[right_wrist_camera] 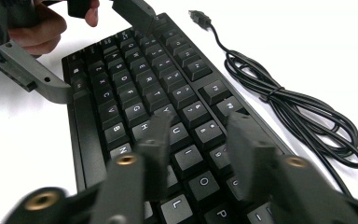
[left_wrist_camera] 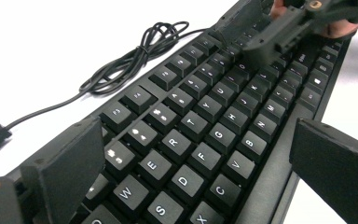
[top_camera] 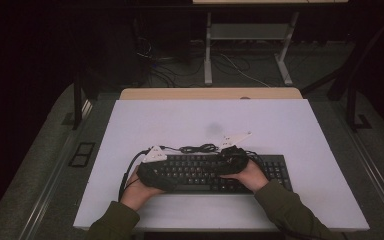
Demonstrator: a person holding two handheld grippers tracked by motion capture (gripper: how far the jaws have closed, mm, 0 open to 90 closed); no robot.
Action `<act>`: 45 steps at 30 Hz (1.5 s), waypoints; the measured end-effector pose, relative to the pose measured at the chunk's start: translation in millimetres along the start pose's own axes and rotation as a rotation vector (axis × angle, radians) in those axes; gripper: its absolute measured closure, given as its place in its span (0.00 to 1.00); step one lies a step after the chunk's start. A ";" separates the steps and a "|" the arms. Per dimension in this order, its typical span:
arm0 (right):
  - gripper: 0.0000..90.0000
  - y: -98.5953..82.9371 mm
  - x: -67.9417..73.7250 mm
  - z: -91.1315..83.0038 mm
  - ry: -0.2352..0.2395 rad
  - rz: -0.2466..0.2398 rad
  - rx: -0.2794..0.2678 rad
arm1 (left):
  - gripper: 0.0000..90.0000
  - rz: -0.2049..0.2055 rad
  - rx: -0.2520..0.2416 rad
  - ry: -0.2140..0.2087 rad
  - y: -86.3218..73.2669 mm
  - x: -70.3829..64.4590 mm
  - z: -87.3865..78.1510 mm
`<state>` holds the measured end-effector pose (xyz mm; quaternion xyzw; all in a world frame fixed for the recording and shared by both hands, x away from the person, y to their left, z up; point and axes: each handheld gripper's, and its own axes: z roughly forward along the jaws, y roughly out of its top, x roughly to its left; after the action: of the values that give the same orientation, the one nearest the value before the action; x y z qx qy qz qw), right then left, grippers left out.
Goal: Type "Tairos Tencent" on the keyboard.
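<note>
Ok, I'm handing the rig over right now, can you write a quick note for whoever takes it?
Left gripper: open, jaws wide on either side of the left end of the black keyboard, nothing clamped.
Right gripper: open, low over the keys near the middle-right, gripping nothing.
Keyboard lies flat on the white table, near its front edge. Its cable is coiled loose on the table behind it, with the plug lying free.
Done: both grippers brought to the keyboard.
Left: probably close on it and move it; cable may drag.
</note>
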<state>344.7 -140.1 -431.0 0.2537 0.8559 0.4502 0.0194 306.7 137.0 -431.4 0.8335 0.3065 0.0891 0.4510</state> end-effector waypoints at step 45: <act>0.29 -0.5 -4.7 -1.4 -0.007 0.008 -0.044 | 0.83 0.010 0.019 -0.036 14.9 10.4 13.7</act>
<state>348.2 -143.5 -431.5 0.2583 0.8448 0.4679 0.0264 327.1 127.5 -428.6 0.8408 0.2949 0.0732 0.4480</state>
